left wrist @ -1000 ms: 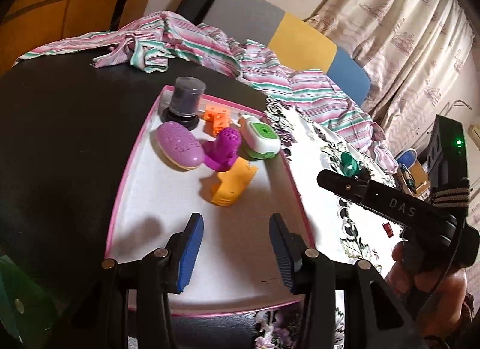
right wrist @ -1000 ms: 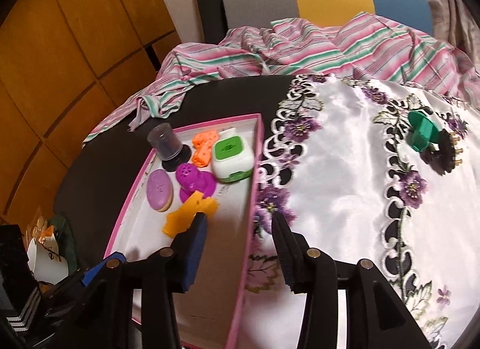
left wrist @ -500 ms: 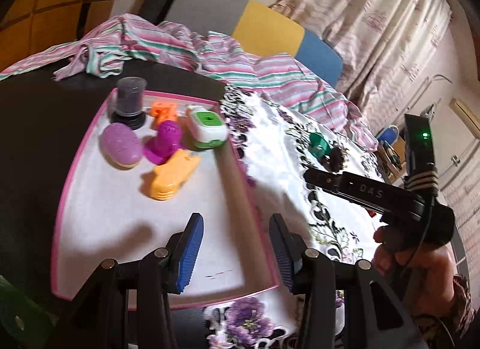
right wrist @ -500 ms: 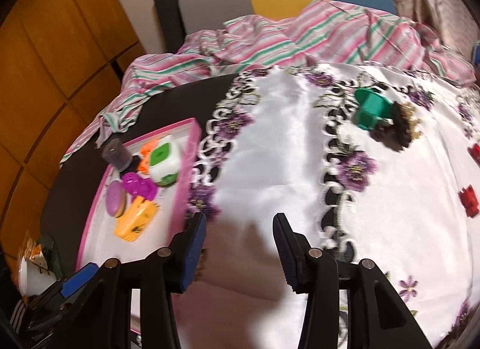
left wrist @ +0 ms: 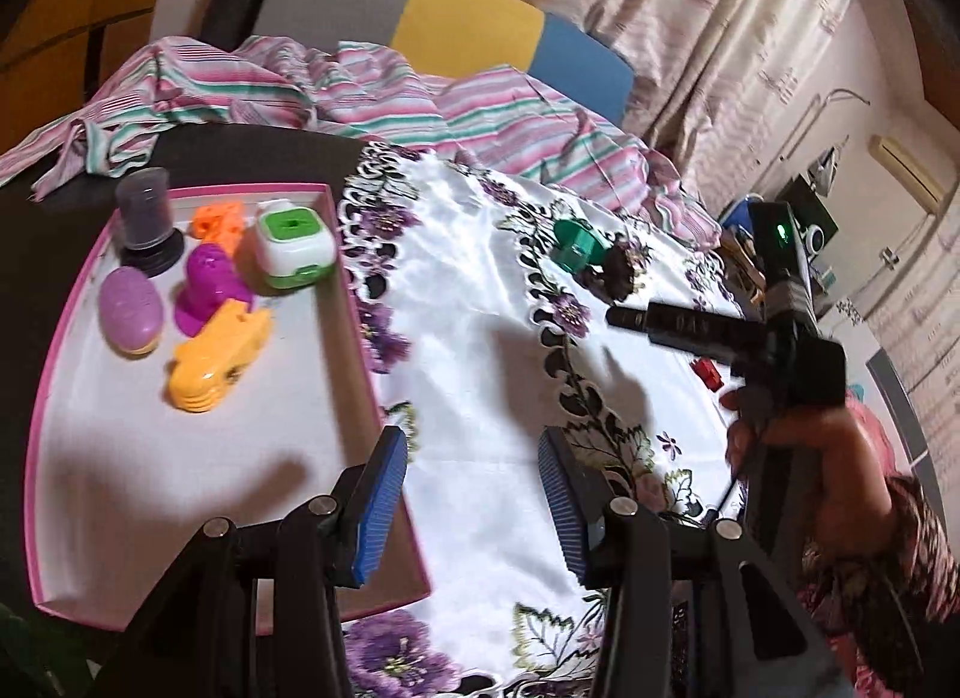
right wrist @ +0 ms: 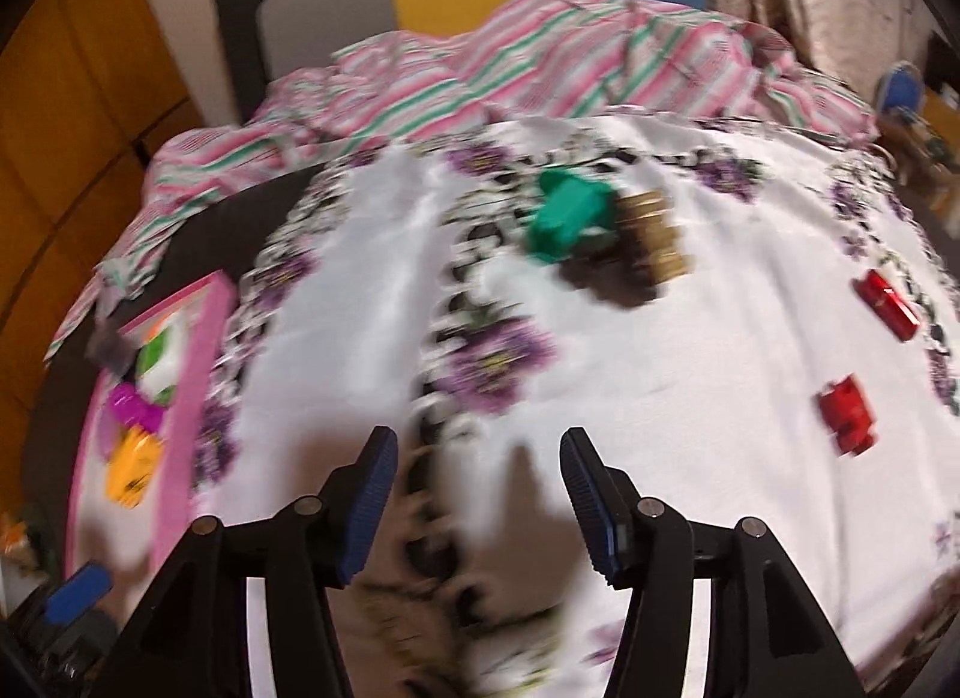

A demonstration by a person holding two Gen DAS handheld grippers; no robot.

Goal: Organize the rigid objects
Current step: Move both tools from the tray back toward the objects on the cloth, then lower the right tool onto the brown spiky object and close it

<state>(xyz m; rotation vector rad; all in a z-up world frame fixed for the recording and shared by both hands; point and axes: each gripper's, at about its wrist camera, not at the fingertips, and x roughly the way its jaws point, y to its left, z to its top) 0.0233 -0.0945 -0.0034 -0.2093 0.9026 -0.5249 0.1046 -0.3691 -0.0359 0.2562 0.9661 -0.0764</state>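
A pink-rimmed tray (left wrist: 372, 386) holds a dark jar (left wrist: 143, 212), a small orange piece (left wrist: 219, 219), a green-and-white box (left wrist: 294, 246), a magenta toy (left wrist: 210, 287), a purple oval (left wrist: 131, 308) and an orange toy (left wrist: 219, 356). On the white flowered cloth (right wrist: 660, 368) lie a green piece (right wrist: 570, 215), a brown piece (right wrist: 651, 236) and two red pieces (right wrist: 887, 305) (right wrist: 846, 413). My left gripper (left wrist: 471, 494) is open and empty over the tray's right edge. My right gripper (right wrist: 474, 497) is open and empty above the cloth, well short of the green piece.
Striped pink-and-green fabric (left wrist: 372, 92) is heaped at the table's far side, before a grey, yellow and blue chair back (left wrist: 468, 26). The dark tabletop (left wrist: 36, 254) shows left of the tray. Curtains (left wrist: 690, 8) hang at the back right. The right wrist view is blurred.
Both grippers have swung right, away from the tray and over the flowered cloth. The green, brown and red pieces now sit nearer the middle of the right wrist view. Both stay open.
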